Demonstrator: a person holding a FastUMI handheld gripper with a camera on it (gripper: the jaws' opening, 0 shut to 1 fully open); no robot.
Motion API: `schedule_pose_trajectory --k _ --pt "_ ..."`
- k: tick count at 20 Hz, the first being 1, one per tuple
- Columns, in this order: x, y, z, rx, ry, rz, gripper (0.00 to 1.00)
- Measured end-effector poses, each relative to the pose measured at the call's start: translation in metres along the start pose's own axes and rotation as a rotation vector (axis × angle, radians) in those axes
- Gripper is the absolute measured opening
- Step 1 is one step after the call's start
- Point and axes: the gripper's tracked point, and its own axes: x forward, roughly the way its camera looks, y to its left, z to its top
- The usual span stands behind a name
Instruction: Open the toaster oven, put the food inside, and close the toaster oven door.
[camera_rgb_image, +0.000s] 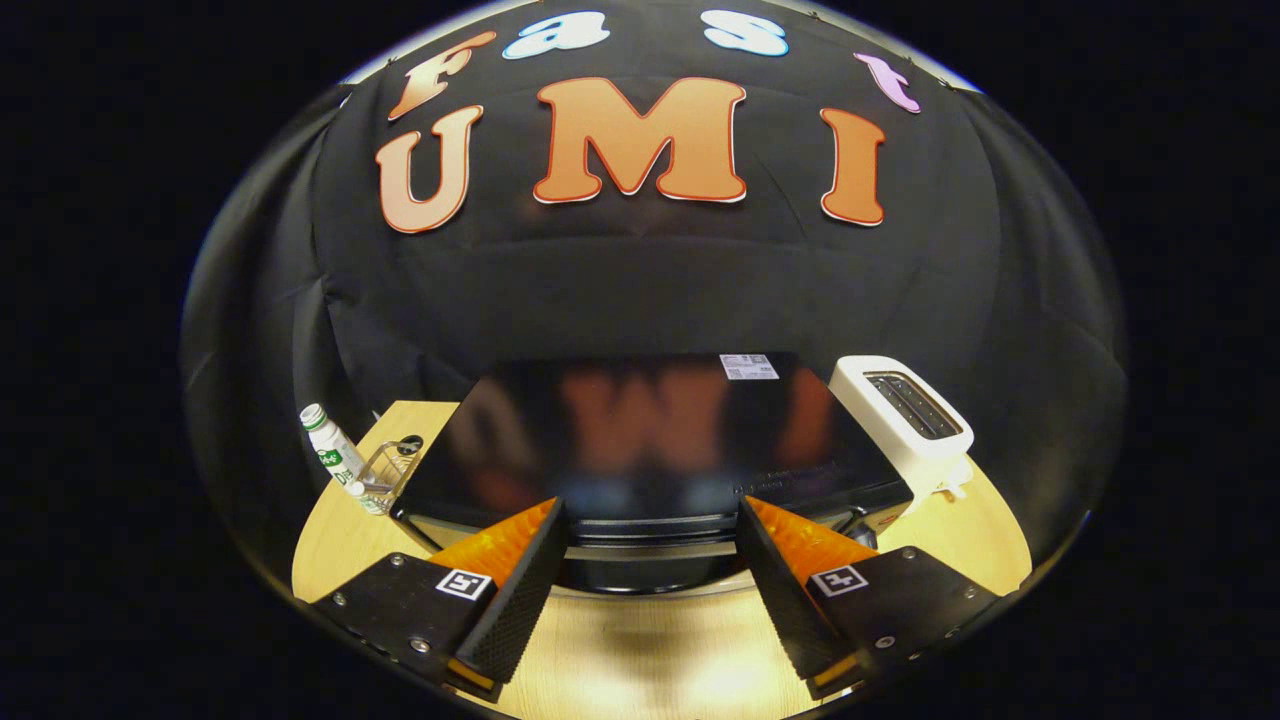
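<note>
Gripper view: the toaster oven (650, 440) is a wide box with a glossy black, mirror-like top, resting on a pale wood-grain counter (640, 660); its door handle (650, 550), a horizontal metallic bar, runs across the front face. The gripper (650, 535) is held level above the counter, its fingers spread wide apart and empty, their textured pads flanking the handle just short of the oven front. Right of the oven stands a white slot toaster (905, 420); left of it stand a clear glass (385, 470) and a white bottle (330, 445) with a green label.
</note>
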Motion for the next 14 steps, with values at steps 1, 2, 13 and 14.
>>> schedule_pose_trajectory --k 1,2,13,14 --pt "-0.003 0.0 0.005 0.003 0.002 0.005 1.0" --pt "-0.006 0.001 -0.002 -0.003 -0.003 0.009 1.0" --pt "-0.065 -0.007 -0.07 -0.02 0.097 0.029 1.0" --pt "-0.069 -0.007 -0.077 -0.018 0.096 0.032 1.0"
